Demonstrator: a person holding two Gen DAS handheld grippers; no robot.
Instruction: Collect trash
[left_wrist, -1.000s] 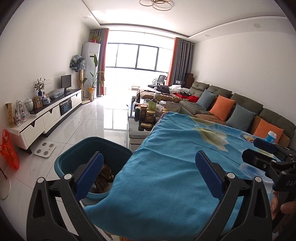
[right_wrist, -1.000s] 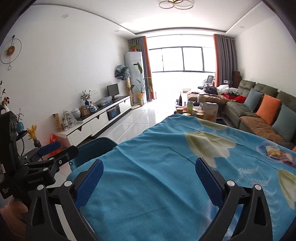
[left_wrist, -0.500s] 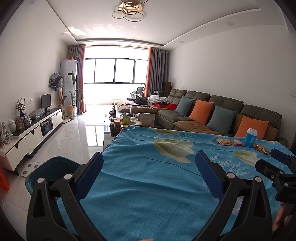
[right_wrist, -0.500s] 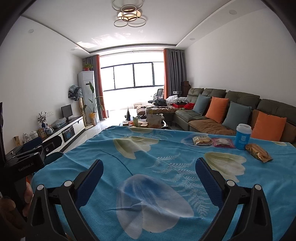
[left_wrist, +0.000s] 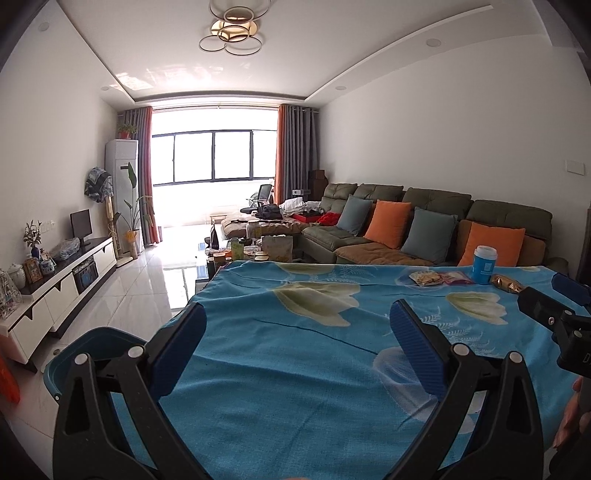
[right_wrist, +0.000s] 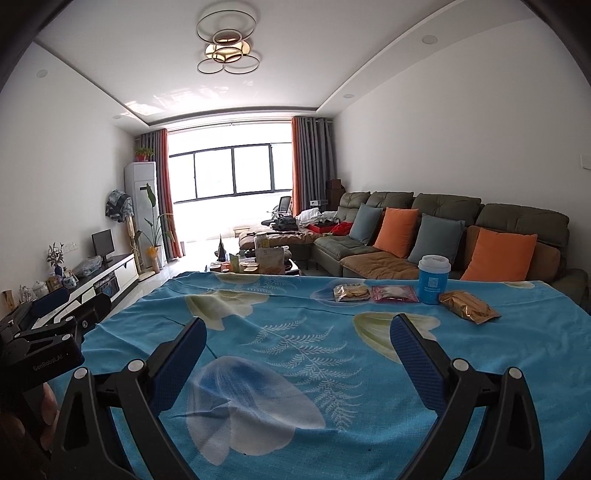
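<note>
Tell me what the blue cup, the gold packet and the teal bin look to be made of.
Blue cup: probably paper or plastic, matte printed wall with a white lid.
Gold packet: likely metallised foil film, since it is shiny and creased.
Teal bin: apparently moulded plastic, with a smooth rim of even colour and a slight sheen.

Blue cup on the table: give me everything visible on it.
The blue cup stands upright near the far edge of the table, on the blue flowered cloth. It has a white lid with a dark band beneath it and a pale printed label on the front; the text is too small to read. The material looks like paper or plastic. The pink packet lies beside it on one side and the gold packet on the other; actual contact cannot be told. No gripper is near it.
</note>
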